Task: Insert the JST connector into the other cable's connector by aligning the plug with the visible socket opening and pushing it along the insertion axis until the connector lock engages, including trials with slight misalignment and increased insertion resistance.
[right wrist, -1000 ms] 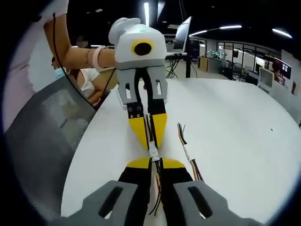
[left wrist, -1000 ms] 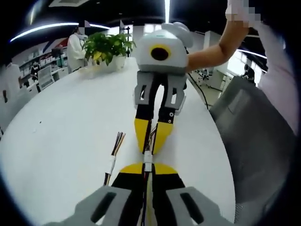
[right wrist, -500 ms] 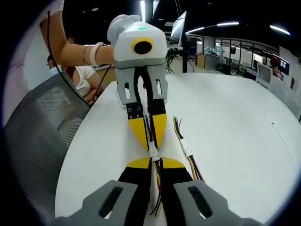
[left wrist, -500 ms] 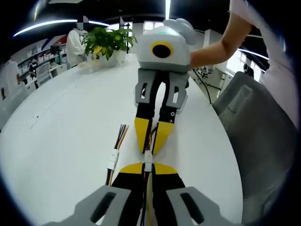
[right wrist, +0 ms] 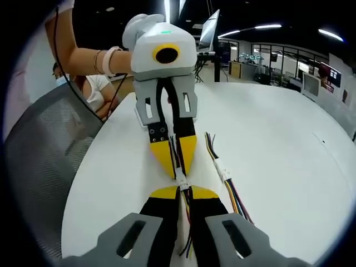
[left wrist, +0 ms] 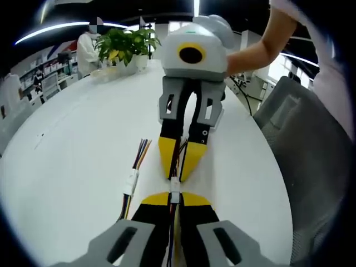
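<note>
White surface (left wrist: 72,139) broad, bare toward 10 o'clock; edge, grey chair (left wrist: 311,167) at 3. Left hand-held gripper (left wrist: 174,196) and right hand-held gripper (right wrist: 182,189) tip-to-tip, each clamping white JST connector (left wrist: 175,186); spare cable (left wrist: 132,181) beside at 9

Bright ceiling strip lights (left wrist: 197,6), sharp centre, strong fisheye bending at the edges.

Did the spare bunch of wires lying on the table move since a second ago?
Cannot tell. The spare wires sit differently against the plant and table, but the whole picture shifted, so the camera probably moved.
</note>
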`<state>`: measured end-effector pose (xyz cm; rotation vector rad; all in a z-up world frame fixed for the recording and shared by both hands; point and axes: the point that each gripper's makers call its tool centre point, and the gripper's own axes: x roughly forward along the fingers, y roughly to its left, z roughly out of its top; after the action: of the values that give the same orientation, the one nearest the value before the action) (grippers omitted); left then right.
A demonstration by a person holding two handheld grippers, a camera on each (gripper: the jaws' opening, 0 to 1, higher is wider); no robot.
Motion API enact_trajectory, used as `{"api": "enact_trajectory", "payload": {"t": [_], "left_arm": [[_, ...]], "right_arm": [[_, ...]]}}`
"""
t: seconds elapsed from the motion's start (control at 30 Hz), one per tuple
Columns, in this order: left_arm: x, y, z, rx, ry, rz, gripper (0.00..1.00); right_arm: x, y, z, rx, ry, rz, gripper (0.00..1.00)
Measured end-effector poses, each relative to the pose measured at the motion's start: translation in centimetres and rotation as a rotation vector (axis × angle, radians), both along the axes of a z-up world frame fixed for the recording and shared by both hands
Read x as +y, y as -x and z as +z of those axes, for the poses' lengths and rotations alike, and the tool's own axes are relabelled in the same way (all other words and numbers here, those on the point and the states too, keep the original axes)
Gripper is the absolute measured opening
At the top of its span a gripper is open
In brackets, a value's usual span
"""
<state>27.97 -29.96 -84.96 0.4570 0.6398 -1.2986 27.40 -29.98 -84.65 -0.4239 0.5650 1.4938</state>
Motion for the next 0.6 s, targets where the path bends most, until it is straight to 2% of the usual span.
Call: {"api": "enact_trajectory", "payload": {"t": [0.3, 0.6], "left_arm": [[0.3, 0.5, 0.2, -0.008, -0.007, 0.014, 0.00], [0.5, 1.5, 0.5, -0.012, -0.029, 0.022, 0.00]], "right_arm": [[0.2, 0.2, -0.1, 0.024, -0.008, -0.023, 0.03], [0.5, 0.5, -0.2, -0.006, -0.004, 0.000, 0.04]]}}
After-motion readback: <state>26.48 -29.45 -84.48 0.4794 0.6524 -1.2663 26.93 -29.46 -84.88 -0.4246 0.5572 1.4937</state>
